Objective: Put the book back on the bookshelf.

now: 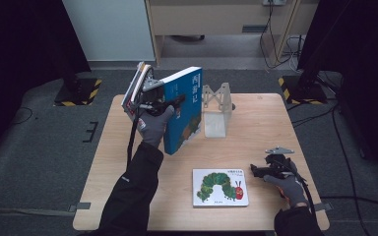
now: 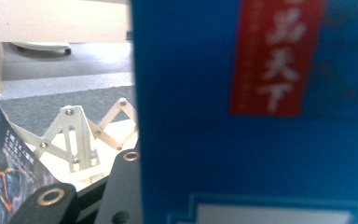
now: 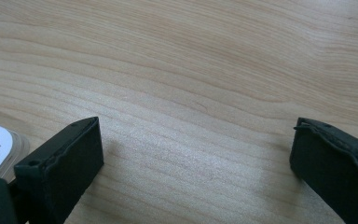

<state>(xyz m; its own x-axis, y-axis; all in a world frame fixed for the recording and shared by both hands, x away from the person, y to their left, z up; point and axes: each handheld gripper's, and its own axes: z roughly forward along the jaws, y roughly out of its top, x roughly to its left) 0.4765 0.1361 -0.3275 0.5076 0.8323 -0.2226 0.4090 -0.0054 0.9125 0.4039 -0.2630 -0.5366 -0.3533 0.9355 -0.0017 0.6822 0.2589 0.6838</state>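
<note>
The blue book (image 1: pixel 184 110) stands upright and tilted near the back of the table (image 1: pixel 266 123), clamped in the left hand-held gripper (image 1: pixel 173 104), with a leaning stack of other books (image 1: pixel 135 86) just behind it on the left and a pale folding rack (image 1: pixel 216 110) just beside it on the right. Nearer the front edge, a white caterpillar picture book (image 1: pixel 220 187) lies flat. Just to its right the right hand-held gripper (image 1: pixel 256 170) rests low over bare wood, its jaws wide apart with nothing between them.
</note>
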